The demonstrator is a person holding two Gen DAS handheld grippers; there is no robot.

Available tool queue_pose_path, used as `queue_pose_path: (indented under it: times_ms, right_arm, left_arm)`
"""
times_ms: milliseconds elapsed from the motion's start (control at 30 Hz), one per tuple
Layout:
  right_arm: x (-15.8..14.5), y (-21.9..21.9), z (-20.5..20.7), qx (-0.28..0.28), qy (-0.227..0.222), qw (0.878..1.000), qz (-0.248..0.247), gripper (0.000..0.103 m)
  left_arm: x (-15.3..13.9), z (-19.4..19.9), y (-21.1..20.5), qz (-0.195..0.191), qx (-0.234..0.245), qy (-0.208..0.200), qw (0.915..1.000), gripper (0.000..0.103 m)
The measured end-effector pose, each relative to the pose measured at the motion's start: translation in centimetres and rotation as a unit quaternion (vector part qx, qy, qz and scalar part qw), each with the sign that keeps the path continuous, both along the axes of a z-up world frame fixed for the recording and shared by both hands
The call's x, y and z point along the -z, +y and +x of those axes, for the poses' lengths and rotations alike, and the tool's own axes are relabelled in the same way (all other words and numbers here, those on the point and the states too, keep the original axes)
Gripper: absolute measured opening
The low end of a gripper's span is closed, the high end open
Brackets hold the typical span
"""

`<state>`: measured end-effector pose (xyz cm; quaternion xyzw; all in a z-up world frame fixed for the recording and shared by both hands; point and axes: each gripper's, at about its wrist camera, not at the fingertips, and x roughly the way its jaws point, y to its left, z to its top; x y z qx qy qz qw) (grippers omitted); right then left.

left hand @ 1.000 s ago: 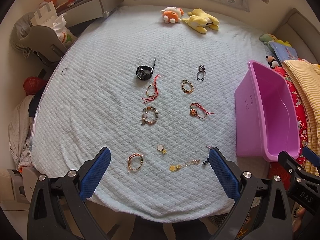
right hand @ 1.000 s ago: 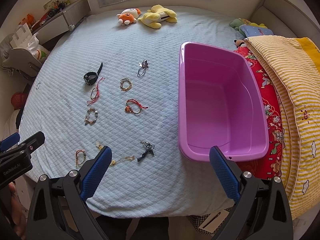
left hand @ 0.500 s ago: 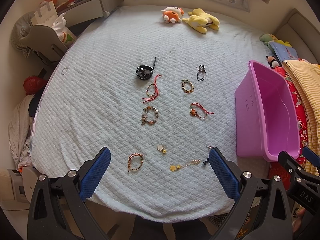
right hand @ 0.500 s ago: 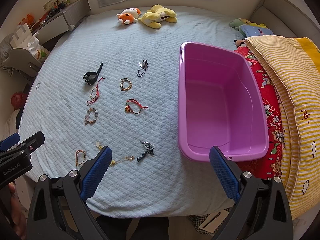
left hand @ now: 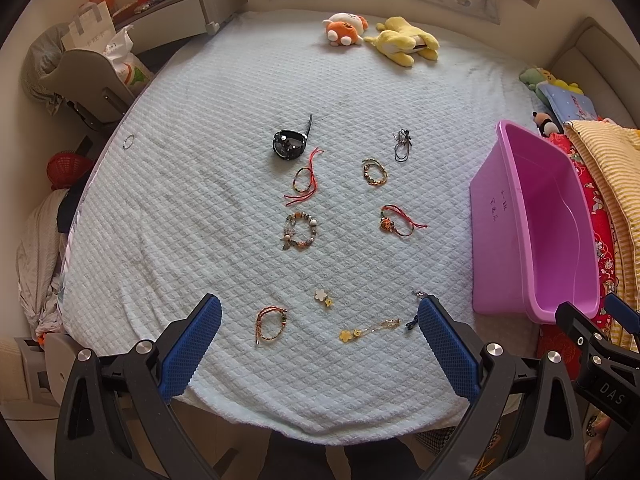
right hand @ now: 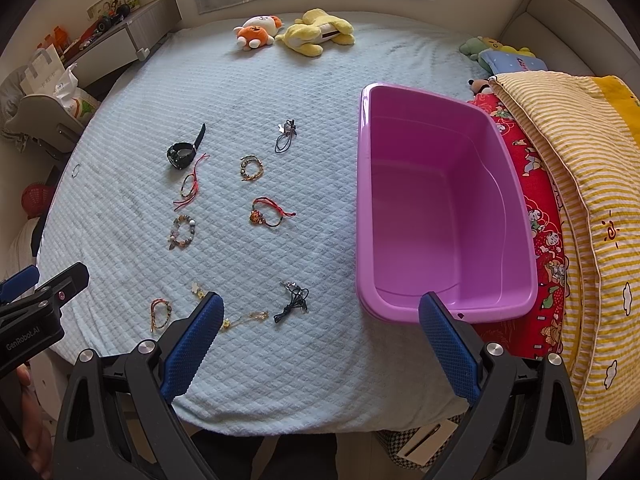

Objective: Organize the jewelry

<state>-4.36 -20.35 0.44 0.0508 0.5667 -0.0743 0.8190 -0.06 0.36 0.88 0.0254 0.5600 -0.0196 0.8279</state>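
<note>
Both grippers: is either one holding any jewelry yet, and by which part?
Nothing is held. The left gripper and the right gripper are both open above the bed; the jewelry lies untouched.

Black angular frames on left gripper (left hand: 319,322) and right gripper (right hand: 320,320), blue cross-hatched finger pads (left hand: 191,350), silver round screws, white "GenRobot.AI" and "DAS" lettering.

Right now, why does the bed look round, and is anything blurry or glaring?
Both views: fisheye lens bows the blue bedspread and darkens the corners. Left wrist view: soft daylight, jewelry sharp. Right wrist view: mild sheen inside the purple tub, no harsh glare.
</note>
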Motion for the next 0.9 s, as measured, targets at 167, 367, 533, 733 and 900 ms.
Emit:
queue_pose_path:
  times_ms: [167,367,533,733,900]
  right_arm:
    - [0.0,0.0,0.0,0.0,0.0,1.0,0.0,0.094]
    - [0.0,0.0,0.1,0.0,-0.001,1.0,0.0,0.094]
    - [0.0,0.0,0.0,0.0,0.0,1.0,0.0,0.094]
    - [0.3,0.0,-0.1,-0.01,-0.001,1.0,0.009,0.094]
    - [2.0,-0.4,-1.1,-0.03,-0.001,0.999,0.036,0.094]
  left_arm:
    - [0.0,0.0,0.0,0.0,0.0,0.0,1.0,0.097]
    - [0.0,0.0,0.0,0.0,0.0,0.0,1.0,0.097]
    - [0.0,0.0,0.1,0.0,-0.001,0.001,1.0,0.097]
    - [0.7,-0.6,0.5,-0.001,-0.015,0.003,0.9999,0.097]
    - [1.9,-1.7,1.7,-0.007,-0.038,0.005,0.9992,0.097]
